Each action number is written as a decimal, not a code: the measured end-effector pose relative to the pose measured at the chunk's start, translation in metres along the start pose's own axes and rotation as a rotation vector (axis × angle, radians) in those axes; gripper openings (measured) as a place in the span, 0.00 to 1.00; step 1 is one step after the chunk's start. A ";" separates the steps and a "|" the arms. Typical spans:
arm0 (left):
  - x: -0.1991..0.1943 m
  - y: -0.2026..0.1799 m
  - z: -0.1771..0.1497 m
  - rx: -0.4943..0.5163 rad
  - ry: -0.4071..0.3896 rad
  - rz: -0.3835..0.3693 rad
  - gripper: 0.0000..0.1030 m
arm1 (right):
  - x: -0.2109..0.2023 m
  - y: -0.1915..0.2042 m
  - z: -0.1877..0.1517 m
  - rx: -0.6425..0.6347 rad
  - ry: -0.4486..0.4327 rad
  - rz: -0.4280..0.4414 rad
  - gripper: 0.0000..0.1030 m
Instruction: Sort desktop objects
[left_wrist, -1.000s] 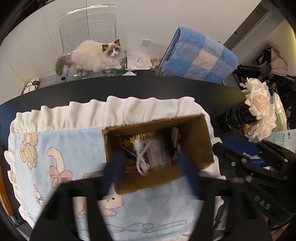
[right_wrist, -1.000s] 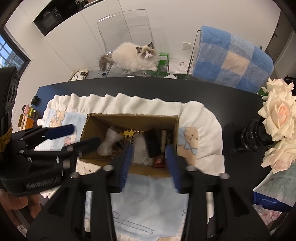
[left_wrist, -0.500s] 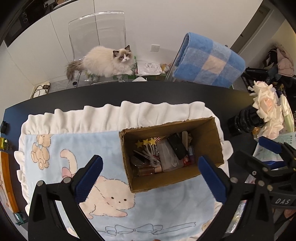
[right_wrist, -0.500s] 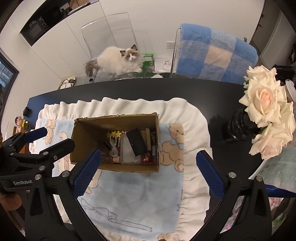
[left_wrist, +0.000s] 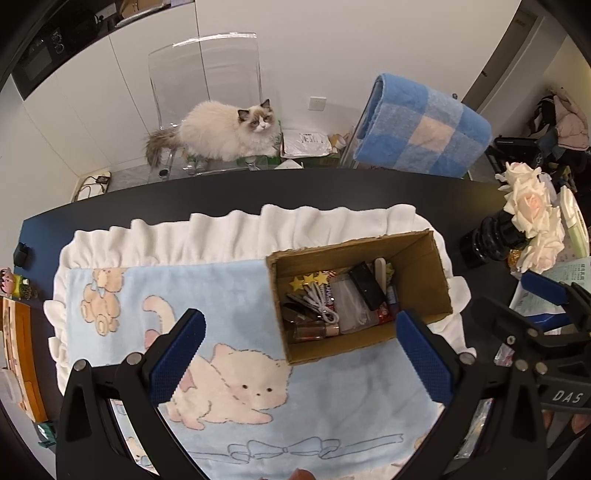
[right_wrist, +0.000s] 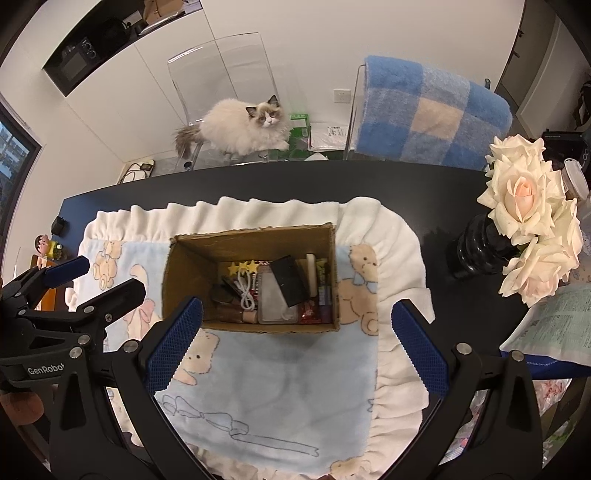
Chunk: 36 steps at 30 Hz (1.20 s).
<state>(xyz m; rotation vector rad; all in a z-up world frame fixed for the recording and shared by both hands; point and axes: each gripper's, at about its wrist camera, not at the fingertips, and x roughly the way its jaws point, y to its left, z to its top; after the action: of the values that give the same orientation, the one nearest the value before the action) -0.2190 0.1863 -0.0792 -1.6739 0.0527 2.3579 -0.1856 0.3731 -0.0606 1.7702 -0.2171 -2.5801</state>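
since both tools hang above the near edge of the cardboard box (right_wrist: 255, 280), everything turns on how that box lies from each one. for the right hand-held gripper (right_wrist: 295, 339) the box sits straight ahead between its spread, empty fingers; for the left hand-held gripper (left_wrist: 301, 354), equally spread and empty, the box lies ahead and off toward its right finger. so the right one looks the nearer, judging by framing alone. the box's long axis runs left to right across the blanket (right_wrist: 280, 376) on the table (right_wrist: 424, 184), and its small items crowd the right half, the left half bare. the right view looks squarely down onto the black case (right_wrist: 290, 280) and white cord (right_wrist: 245, 291); the left view alone shows the brown bottle (left_wrist: 314, 330) lying along the near wall.
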 end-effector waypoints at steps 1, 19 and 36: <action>-0.003 0.003 -0.001 -0.003 -0.003 0.001 1.00 | -0.001 0.003 -0.001 -0.001 -0.002 0.002 1.00; -0.054 0.091 -0.056 -0.055 -0.018 0.028 1.00 | -0.025 0.098 -0.035 -0.033 -0.011 0.001 1.00; -0.107 0.159 -0.132 -0.053 -0.004 0.053 1.00 | -0.044 0.183 -0.107 -0.038 0.053 0.031 1.00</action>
<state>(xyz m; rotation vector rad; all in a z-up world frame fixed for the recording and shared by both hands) -0.0993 -0.0100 -0.0426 -1.7123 0.0345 2.4222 -0.0841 0.1832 -0.0362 1.8048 -0.1919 -2.4960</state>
